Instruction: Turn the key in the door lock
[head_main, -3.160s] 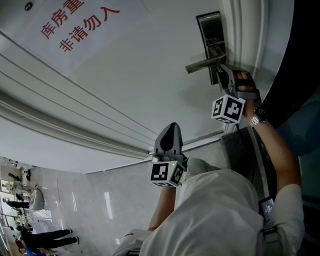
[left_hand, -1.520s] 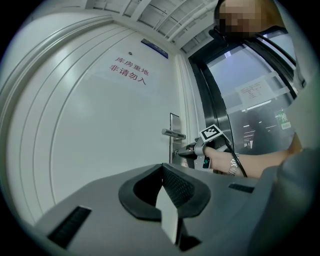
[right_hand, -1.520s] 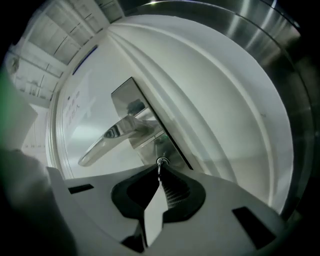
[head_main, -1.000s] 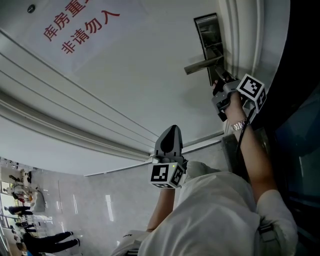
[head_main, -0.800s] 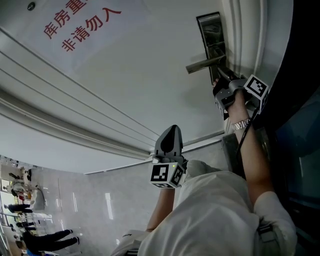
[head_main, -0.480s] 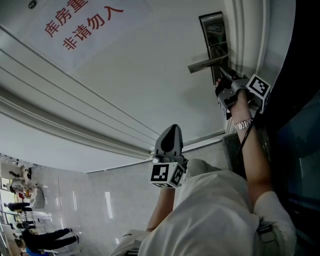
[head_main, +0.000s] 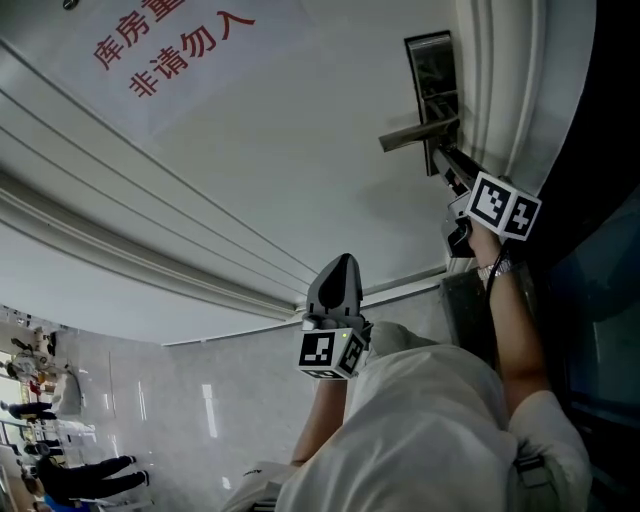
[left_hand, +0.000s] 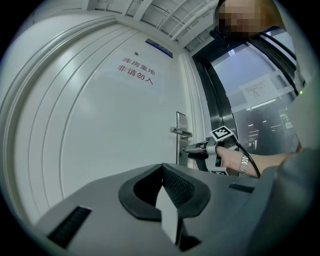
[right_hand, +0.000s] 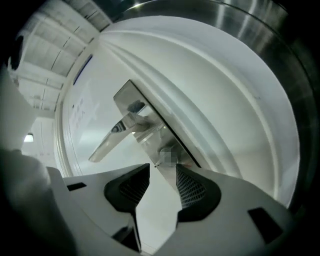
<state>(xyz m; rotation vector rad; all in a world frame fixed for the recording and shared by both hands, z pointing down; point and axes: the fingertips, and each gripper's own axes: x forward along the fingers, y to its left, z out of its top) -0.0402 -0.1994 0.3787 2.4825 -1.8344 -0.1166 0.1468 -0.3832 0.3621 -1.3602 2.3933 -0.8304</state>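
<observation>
A steel lock plate (head_main: 435, 70) with a lever handle (head_main: 415, 133) sits on the white door. My right gripper (head_main: 443, 160) points level at the plate just below the handle. In the right gripper view its jaws are opening (right_hand: 162, 170), and the small key (right_hand: 170, 156) stands in the lock just ahead of the fingertips, with no pad pressing on it. The handle (right_hand: 112, 137) slants off to the left there. My left gripper (head_main: 338, 268) hangs well back from the door, shut and empty (left_hand: 162, 170). From its view I see the right gripper (left_hand: 187, 149) at the lock plate (left_hand: 181, 120).
A white notice with red characters (head_main: 170, 45) is fixed on the door. The door frame (head_main: 500, 80) and dark glass panels stand to the right. The person's forearm with a wristwatch (head_main: 497, 268) reaches up to the lock. Distant people (head_main: 60, 480) show at the lower left.
The right gripper has rolled at the lock, so its marker cube now faces the head camera, and its jaws have parted. The left gripper has stayed put.
</observation>
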